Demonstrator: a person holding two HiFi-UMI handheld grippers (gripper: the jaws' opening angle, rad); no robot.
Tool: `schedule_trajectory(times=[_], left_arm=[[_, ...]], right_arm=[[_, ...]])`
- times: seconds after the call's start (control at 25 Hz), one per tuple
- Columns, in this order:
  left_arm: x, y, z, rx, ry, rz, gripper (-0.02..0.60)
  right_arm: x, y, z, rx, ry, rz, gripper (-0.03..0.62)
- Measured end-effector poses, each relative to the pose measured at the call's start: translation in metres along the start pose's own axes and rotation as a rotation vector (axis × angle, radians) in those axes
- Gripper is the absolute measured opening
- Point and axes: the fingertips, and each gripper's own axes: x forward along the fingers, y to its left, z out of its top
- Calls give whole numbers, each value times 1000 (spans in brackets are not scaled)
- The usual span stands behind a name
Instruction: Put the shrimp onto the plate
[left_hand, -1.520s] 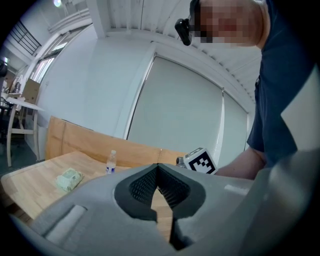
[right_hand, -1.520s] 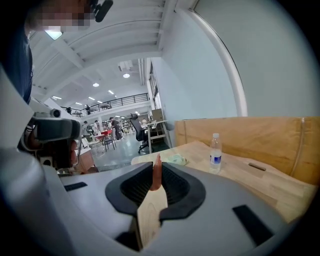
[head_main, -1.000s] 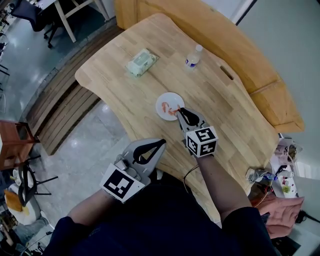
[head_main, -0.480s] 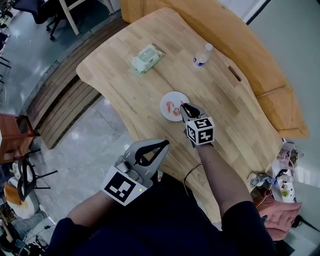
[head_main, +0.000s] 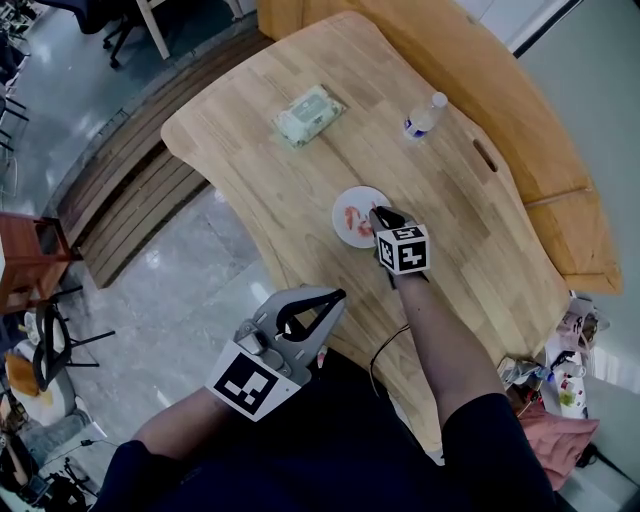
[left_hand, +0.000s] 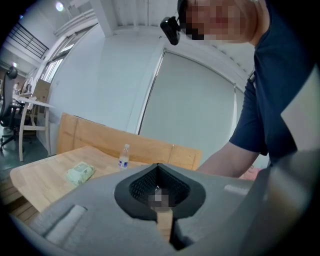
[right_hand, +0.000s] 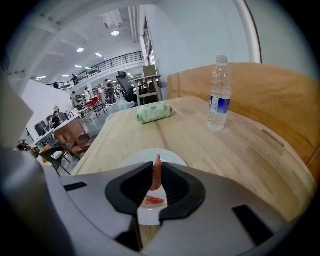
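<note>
Your right gripper (head_main: 377, 214): jaws clamped on one shrimp (right_hand: 157, 175), held upright over the plate (right_hand: 172, 156), pale orange-pink, tapered end uppermost. Through the last second you kept it at the plate's near edge, and it appeared to stand steeper; release seemed close but was not yet made. A second shrimp (right_hand: 152, 200), redder, lay flat on the plate beneath. Your left gripper (head_main: 338, 295): jaws together, empty, held off the table (head_main: 300, 170) near your body.

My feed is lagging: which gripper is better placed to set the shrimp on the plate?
Right. The right gripper holds a shrimp directly over the plate; the left gripper is shut, empty and well back from it.
</note>
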Motion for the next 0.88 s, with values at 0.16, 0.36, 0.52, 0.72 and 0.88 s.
schedule_trajectory(times=[0.16,0.36,0.52,0.72,0.88], left_arm=[[0,2,-3,-1,6,6,4],[-1,6,-7,-15,13,20,5],[-3,10,-9,-20,18,33,5],[-3,11,-10,-19,22,37,5],[-3,9,-10,-26,21,39,4]], right_arm=[[13,-5,-5,-3,27,-6,61],[24,-11,-10,-5,56,-4,61],[29,-11,-11,-12,66,-1,61],[32,-11,-16,-25,86,-1,61],[35,-14,-20,-1,100,0,64]])
